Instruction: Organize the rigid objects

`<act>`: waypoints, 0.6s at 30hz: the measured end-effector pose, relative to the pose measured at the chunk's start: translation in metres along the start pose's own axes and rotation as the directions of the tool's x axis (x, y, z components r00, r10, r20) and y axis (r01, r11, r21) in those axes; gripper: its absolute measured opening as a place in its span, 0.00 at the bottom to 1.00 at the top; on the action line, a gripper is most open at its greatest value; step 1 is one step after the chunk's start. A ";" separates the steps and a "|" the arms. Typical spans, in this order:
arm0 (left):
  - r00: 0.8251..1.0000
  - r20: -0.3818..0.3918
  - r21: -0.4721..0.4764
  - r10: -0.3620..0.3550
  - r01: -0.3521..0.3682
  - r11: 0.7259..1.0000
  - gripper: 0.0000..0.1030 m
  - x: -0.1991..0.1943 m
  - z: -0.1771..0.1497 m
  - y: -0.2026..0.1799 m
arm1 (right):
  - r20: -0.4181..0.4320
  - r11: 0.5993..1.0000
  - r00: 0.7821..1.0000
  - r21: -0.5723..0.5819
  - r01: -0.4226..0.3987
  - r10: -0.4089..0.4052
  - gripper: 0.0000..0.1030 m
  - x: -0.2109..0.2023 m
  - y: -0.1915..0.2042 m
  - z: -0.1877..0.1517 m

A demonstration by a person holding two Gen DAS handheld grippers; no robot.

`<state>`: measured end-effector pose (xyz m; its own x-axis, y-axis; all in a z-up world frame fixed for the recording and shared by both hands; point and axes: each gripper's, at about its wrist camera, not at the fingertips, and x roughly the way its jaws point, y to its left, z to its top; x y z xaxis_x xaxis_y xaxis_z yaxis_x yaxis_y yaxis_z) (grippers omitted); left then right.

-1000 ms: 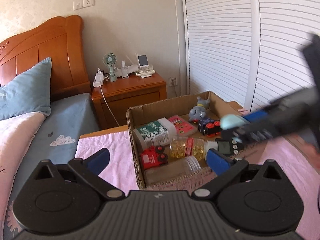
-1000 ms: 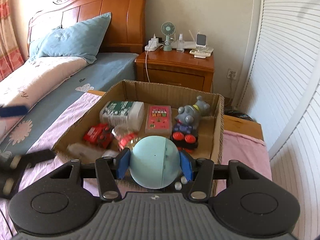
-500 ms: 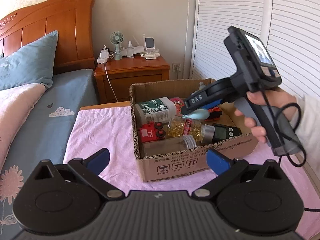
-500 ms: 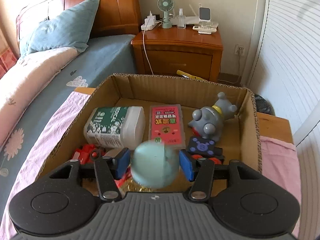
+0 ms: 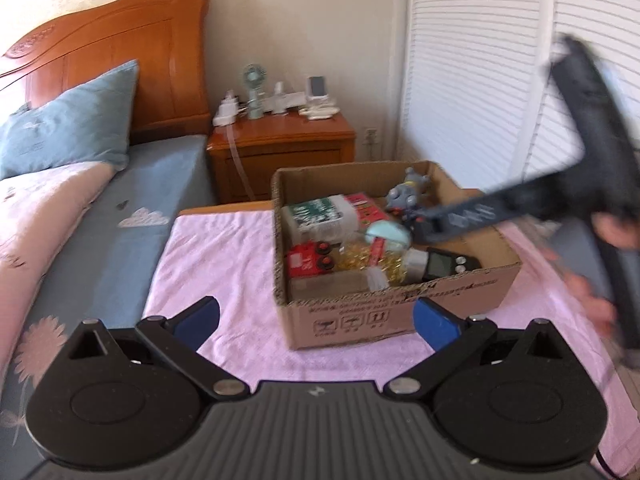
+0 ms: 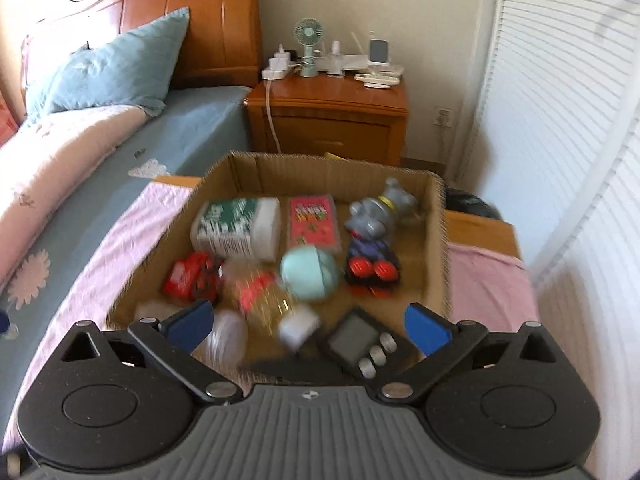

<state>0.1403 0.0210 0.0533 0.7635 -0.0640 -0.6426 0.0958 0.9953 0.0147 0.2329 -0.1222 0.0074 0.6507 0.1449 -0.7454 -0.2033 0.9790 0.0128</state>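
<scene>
Cardboard box (image 6: 436, 240) holding pale-green ball (image 6: 310, 274), bottles, toys, seemingly a timer (image 6: 360, 346); both hand-held grippers, left (image 5: 316, 320) and right (image 6: 306, 322), spread, the right's jaws just opened, empty.

My left gripper (image 5: 316, 320) and right gripper (image 6: 306, 322) look alike: ribbed black bodies, silver screws, blue pads (image 6: 426, 328) on the jaws.

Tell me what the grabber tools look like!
Each gripper, left and right, has a black ribbed body, two round black discs, silver screws and two blue fingertip pads. Seen from the side, the right one is a black pistol-shaped handle with blurry white lettering.
</scene>
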 end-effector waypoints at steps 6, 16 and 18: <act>0.997 -0.028 -0.016 0.067 -0.067 0.998 0.99 -0.012 -0.002 -0.005 | -0.013 0.991 0.992 0.030 0.127 -0.127 1.00 -0.047 0.000 -0.042; 0.993 -0.074 -0.007 0.089 -0.089 0.996 0.99 -0.013 -0.008 -0.017 | -0.029 0.980 0.991 0.142 0.137 -0.134 1.00 -0.088 0.000 -0.087; 0.993 -0.077 0.004 0.089 -0.089 0.996 0.99 -0.013 -0.009 -0.021 | -0.028 0.979 0.991 0.154 0.133 -0.131 1.00 -0.091 0.000 -0.091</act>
<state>0.1224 0.0018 0.0541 0.7176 0.0307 -0.6958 0.0297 0.9968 0.0746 0.1068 -0.1482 0.0142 0.6511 0.0116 -0.7589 0.0005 0.9999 0.0157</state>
